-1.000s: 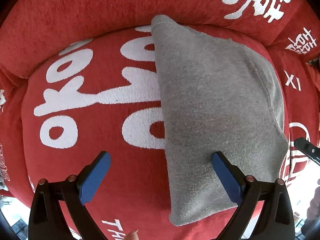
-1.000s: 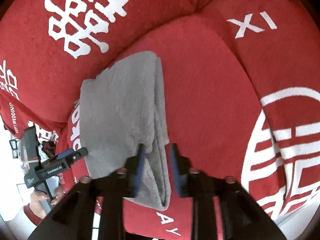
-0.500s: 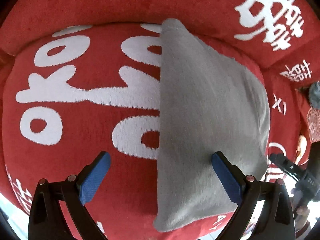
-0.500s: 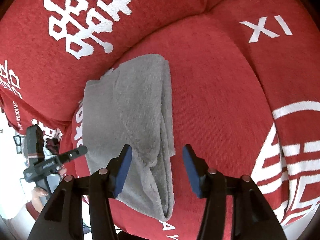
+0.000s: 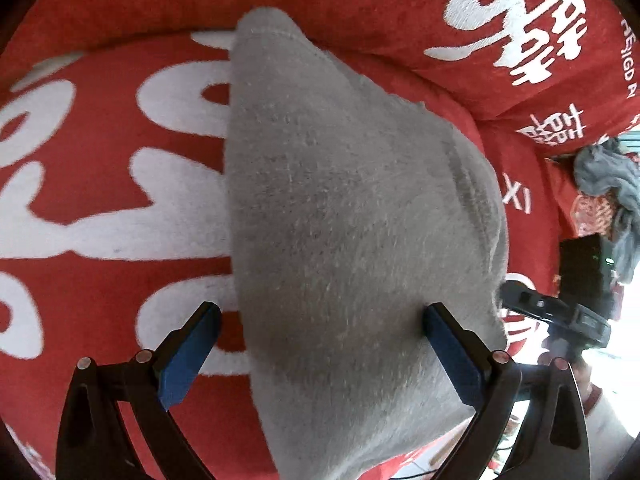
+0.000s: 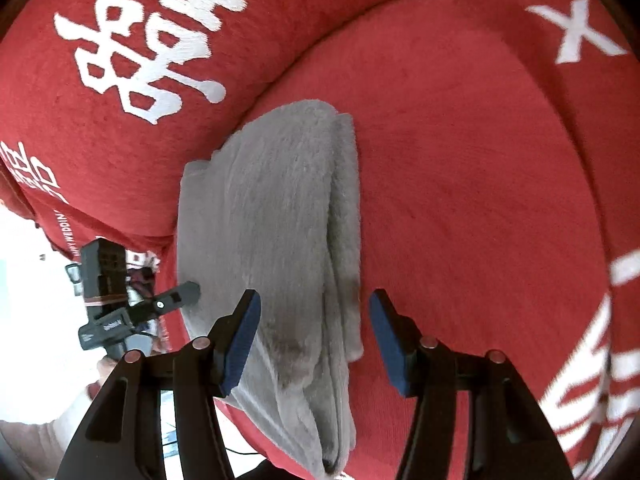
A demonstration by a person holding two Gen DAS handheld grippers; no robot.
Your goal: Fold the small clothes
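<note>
Red cushion (image 6: pixel 460 168) with white lettering beneath both released grippers, left gripper (image 5: pixel 320 344) and right gripper (image 6: pixel 314 336), folded grey garment (image 6: pixel 272 220) between the fingers.

It looks like a home living room: a sofa (image 6: pixel 460 140) dressed in a red plush cover with white wedding characters and lettering across seat and back cushions, a heap of grey laundry (image 5: pixel 608 184) left further along, bright daylight beyond its front edge.
</note>
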